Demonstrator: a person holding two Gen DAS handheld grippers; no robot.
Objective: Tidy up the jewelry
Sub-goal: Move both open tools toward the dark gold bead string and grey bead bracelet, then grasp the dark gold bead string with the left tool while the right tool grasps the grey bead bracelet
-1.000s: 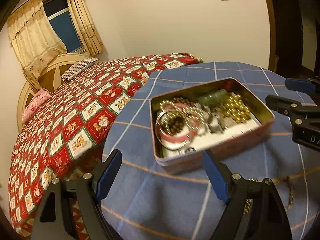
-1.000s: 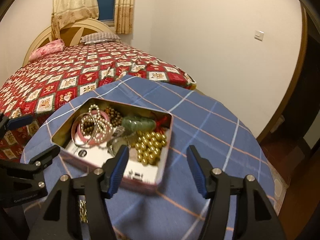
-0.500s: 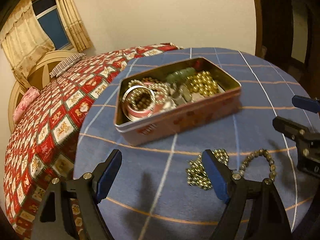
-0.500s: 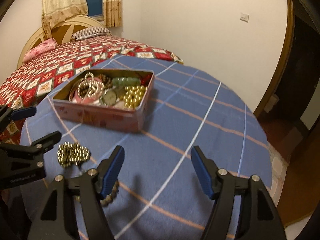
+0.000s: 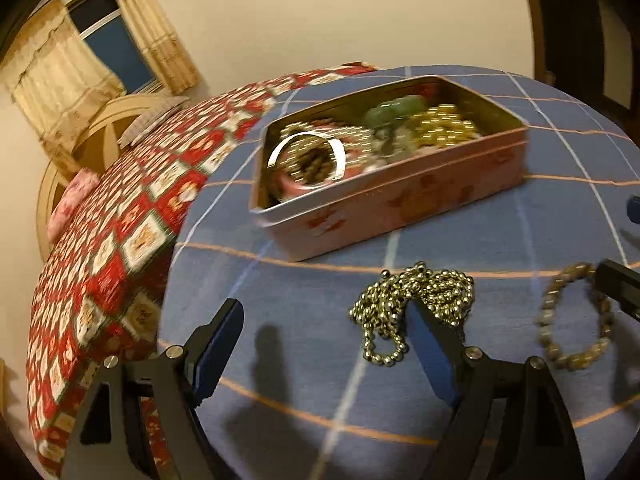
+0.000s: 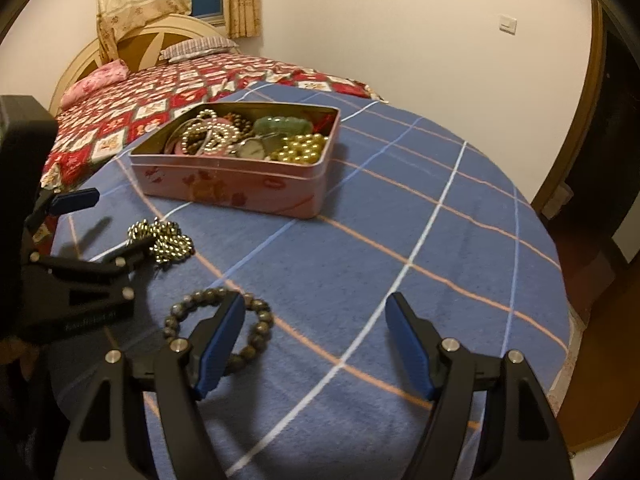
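Note:
A pink tin box (image 5: 400,208) (image 6: 240,188) full of jewelry stands on the round table with the blue plaid cloth (image 6: 400,248). A heap of gold bead chain (image 5: 416,296) (image 6: 164,240) lies in front of the tin. A brown bead bracelet (image 5: 576,320) (image 6: 220,320) lies to its right. My left gripper (image 5: 324,344) is open and empty, low over the cloth, its right finger at the chain. My right gripper (image 6: 316,340) is open and empty, its left finger over the bracelet.
A bed with a red patterned quilt (image 5: 104,248) (image 6: 180,88) stands behind and left of the table. A wall, curtains (image 5: 80,64) and a dark doorway (image 6: 616,120) are beyond. The table's edge drops off at right.
Both grippers have pulled back from the tin and come down toward the cloth. The gold chain and the bracelet have come into view in front of them.

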